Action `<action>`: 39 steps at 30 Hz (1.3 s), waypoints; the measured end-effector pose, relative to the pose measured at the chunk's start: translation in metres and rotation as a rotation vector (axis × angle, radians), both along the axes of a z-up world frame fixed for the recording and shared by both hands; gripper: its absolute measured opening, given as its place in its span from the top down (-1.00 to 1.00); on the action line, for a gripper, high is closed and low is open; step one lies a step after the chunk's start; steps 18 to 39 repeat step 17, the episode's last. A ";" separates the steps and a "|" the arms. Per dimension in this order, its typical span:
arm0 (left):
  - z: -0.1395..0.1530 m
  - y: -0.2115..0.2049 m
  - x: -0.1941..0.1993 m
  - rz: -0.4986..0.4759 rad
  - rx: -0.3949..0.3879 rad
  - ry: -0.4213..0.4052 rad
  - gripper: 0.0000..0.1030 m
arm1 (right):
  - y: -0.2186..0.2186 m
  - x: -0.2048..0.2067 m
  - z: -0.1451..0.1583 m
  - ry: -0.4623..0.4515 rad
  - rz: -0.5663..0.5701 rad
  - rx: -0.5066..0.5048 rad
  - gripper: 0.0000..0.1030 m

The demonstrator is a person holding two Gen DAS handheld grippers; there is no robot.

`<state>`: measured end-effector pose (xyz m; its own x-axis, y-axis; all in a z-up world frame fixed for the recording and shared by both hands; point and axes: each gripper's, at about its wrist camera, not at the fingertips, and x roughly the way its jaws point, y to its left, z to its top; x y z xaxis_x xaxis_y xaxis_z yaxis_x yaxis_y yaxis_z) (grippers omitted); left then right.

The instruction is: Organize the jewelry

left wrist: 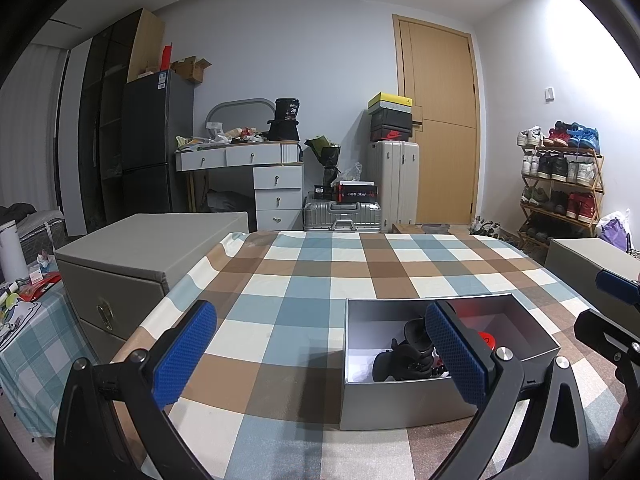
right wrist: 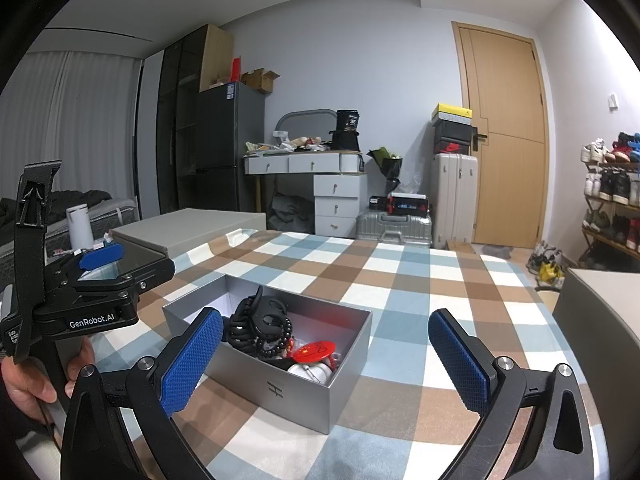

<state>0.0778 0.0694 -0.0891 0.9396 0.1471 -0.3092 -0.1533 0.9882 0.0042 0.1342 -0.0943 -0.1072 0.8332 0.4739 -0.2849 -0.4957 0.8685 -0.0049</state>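
Sitting on the checked cloth of the worktop (right wrist: 400, 272), an open grey box (right wrist: 280, 388) lies toward the near edge, well back from the far edge and turned at a slant in the right wrist view. Inside it, a black claw hair clip (right wrist: 256, 316) rests at the box's far end, touching a string of dark beads (right wrist: 276, 344). Beside the beads lies a round red badge (right wrist: 314, 351), and a white round piece (right wrist: 308, 372) sits against the near wall of the box; what that white piece is cannot be told.

Both tools hang above the near edge of the worktop with nothing between their fingers. The left gripper (left wrist: 320, 356) has its blue-padded fingers (left wrist: 184, 354) spread wide apart, the right-hand finger crossing in front of the box so that part of the contents is hidden in that view. The right gripper (right wrist: 326, 360) is likewise spread wide, its fingers standing on either side of the box's near corner without touching it.

A hand (right wrist: 24, 384) grips the handle of the left tool at the left side of the right wrist view. A closed grey storage case (left wrist: 132, 256) stands just beside the worktop's left edge.
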 end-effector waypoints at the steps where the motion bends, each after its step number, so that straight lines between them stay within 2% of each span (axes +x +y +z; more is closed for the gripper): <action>1: 0.000 0.000 0.000 0.000 0.000 0.000 -0.98 | 0.000 0.000 0.000 0.000 0.000 0.000 -1.00; 39: 0.000 0.001 0.000 -0.003 0.000 0.001 -0.98 | 0.000 0.000 0.001 -0.003 -0.002 0.002 -1.00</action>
